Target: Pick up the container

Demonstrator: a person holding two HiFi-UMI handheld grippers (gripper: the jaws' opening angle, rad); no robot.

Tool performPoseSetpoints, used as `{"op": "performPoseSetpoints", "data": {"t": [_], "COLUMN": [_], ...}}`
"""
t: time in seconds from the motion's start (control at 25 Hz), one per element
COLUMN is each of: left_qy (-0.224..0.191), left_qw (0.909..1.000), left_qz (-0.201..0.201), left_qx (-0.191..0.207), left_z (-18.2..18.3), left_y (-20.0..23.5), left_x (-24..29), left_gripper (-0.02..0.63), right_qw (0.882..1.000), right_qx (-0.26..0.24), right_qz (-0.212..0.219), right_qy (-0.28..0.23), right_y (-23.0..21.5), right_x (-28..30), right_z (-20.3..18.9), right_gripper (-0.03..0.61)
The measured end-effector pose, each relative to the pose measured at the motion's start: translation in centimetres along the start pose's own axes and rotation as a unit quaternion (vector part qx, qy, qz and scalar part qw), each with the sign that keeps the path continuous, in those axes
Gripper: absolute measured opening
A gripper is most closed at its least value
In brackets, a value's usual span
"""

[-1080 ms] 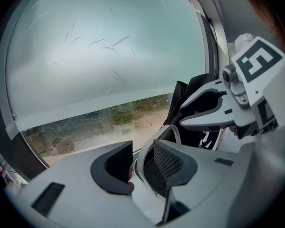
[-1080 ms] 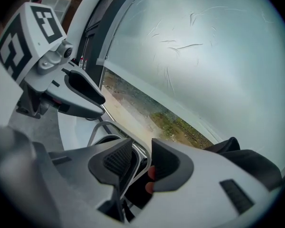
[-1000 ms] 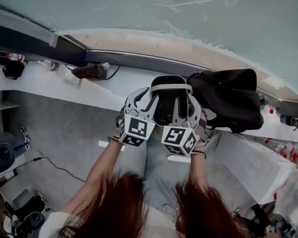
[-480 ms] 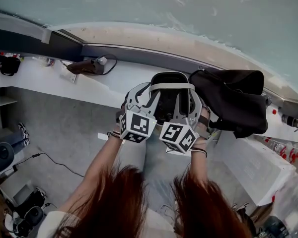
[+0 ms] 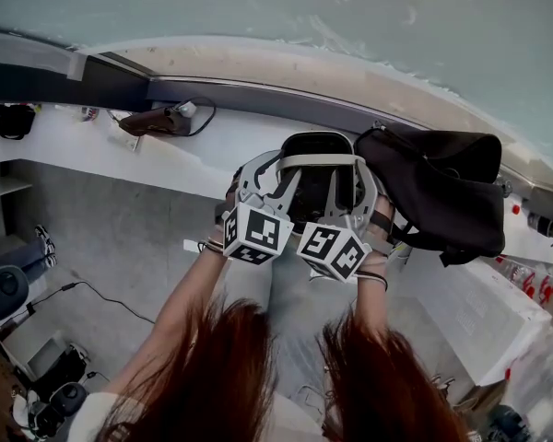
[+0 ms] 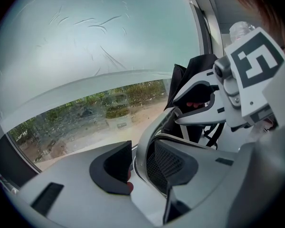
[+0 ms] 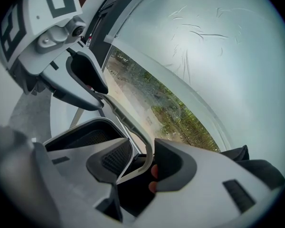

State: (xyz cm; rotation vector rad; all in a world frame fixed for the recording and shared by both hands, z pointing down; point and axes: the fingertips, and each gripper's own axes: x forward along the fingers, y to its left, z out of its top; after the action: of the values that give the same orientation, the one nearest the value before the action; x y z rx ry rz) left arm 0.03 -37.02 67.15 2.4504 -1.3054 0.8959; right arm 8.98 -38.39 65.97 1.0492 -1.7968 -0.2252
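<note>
The container (image 5: 318, 161) is a black mesh basket with a white rim and sits on the white sill. Both grippers are at its near rim. My left gripper (image 5: 258, 171) straddles the left side and my right gripper (image 5: 355, 180) the right side. In the left gripper view the white rim (image 6: 149, 137) runs between the jaws of the left gripper (image 6: 141, 150), with a slit beside the left pad. In the right gripper view the rim (image 7: 133, 127) passes between the jaws of the right gripper (image 7: 142, 148). Both pairs of jaws have just been opening and stand wide.
A black bag (image 5: 442, 191) lies against the container's right side on the sill (image 5: 166, 159). A brown device with a cable (image 5: 161, 121) sits further left. The window glass (image 5: 350, 26) is right behind. A white box (image 5: 470, 311) stands lower right and grey floor lies below.
Both grippers have sunk a little at the container's rim, and their jaws stand wider apart than a second ago.
</note>
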Motion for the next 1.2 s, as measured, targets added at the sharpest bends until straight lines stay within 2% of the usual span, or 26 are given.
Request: {"op": "performPoseSetpoints", "data": {"t": [0.44,0.64,0.92,1.0,1.08,1.2], "left_qy": [0.009,0.011,0.011,0.011,0.009,0.006], "left_qw": [1.0000,0.9999,0.9999,0.9999,0.9999,0.9998], "left_qz": [-0.002,0.000,0.003,0.006,0.009,0.016], "left_qx": [0.004,0.006,0.007,0.006,0.003,-0.002], "left_z": [-0.7,-1.0,-1.2,-1.2,-1.2,-1.2], "left_y": [0.2,0.4,0.7,0.7,0.8,0.9], "left_x": [1.3,1.4,1.5,1.6,1.6,1.8], "left_gripper": [0.138,0.091,0.084,0.084,0.083,0.083], "right_qw": [1.000,1.000,1.000,0.999,0.999,0.999], "right_qx": [0.003,0.003,0.003,0.003,0.000,-0.006], "right_qz": [-0.008,-0.017,-0.031,-0.038,-0.047,-0.053], "right_qy": [0.003,0.002,0.003,0.001,-0.002,-0.006], "right_y": [-0.2,-0.5,-0.8,-1.1,-1.4,-1.5], "right_x": [1.9,2.6,3.1,3.1,3.0,3.0], "right_z": [0.0,-0.2,-0.5,-0.4,-0.5,-0.5], "right_gripper": [0.160,0.160,0.159,0.144,0.095,0.091]}}
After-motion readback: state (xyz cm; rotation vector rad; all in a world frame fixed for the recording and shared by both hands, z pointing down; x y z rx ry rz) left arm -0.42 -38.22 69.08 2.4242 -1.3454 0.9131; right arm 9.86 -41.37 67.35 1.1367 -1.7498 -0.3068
